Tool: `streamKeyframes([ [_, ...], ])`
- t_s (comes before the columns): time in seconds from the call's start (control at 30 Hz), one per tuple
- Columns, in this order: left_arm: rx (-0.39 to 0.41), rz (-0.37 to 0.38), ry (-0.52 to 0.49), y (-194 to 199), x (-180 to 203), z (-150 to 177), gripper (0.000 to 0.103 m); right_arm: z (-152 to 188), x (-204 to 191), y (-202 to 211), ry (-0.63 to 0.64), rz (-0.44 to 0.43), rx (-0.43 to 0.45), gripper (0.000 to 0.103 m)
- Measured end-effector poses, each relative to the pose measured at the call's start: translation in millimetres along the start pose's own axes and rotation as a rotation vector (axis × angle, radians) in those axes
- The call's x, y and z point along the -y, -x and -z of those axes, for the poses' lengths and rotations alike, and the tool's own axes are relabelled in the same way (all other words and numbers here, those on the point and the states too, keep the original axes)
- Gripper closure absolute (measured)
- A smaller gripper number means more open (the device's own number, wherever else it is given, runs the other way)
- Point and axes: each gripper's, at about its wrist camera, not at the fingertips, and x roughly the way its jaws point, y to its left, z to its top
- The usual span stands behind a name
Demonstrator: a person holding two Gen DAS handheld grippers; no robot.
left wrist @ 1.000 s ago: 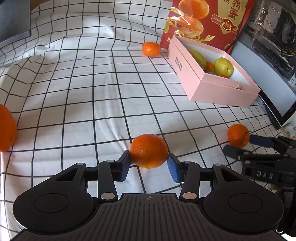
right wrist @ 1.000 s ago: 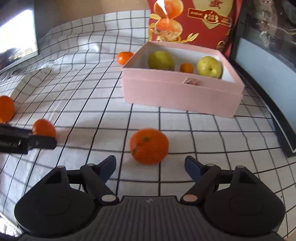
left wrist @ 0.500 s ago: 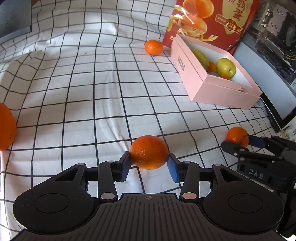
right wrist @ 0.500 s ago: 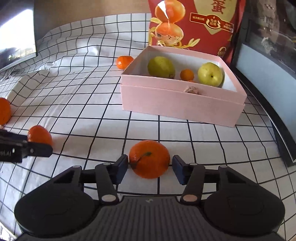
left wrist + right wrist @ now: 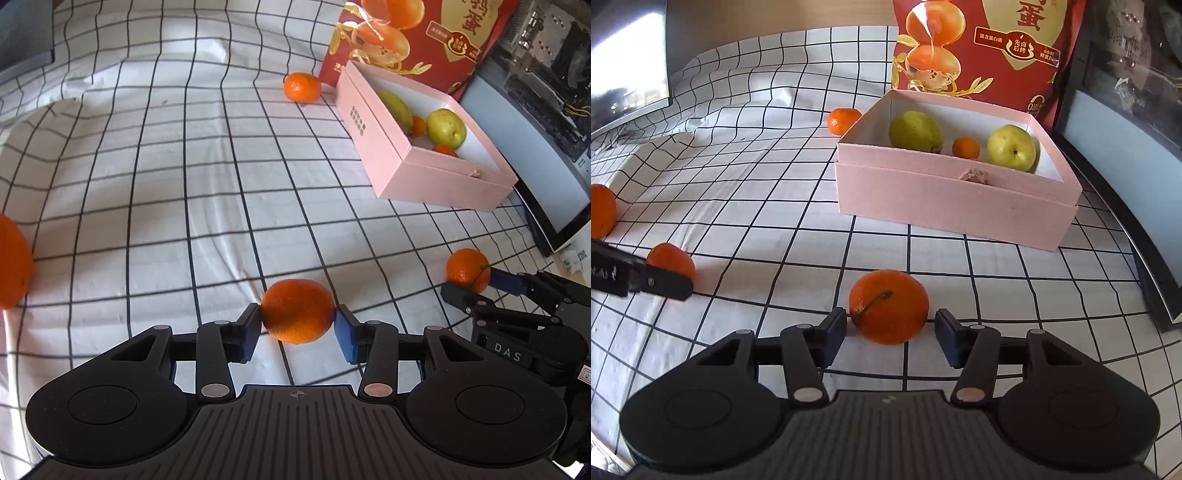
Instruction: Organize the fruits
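I have the left tool [image 5: 298, 325] clamped on an orange [image 5: 297, 311] near me. The right tool [image 5: 890, 329] brackets a stemmed mandarin [image 5: 888, 306]; whether it grips, I cannot tell. I'd lift both straight, then carry them to the pink box [image 5: 955, 201] far right.

My left gripper [image 5: 298, 331] is matte black with blue pads [image 5: 345, 341]; silver rivets dot its linkages; my right gripper [image 5: 891, 329] matches, ribbed behind.
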Motion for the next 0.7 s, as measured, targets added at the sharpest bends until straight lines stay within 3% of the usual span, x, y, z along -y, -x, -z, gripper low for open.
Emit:
streamKeyframes([
  [0.47,0.046,-0.046,-0.14,-20.5,14.4,-19.1,0.055,-2.1,-3.9,6.6,0.018,0.004,0.019,0.049],
  [0.7,0.058,-0.016,-0.078,-16.6,5.4,-15.5,0.055,-4.8,-0.1,4.3,0.01,0.017,0.019,0.049],
])
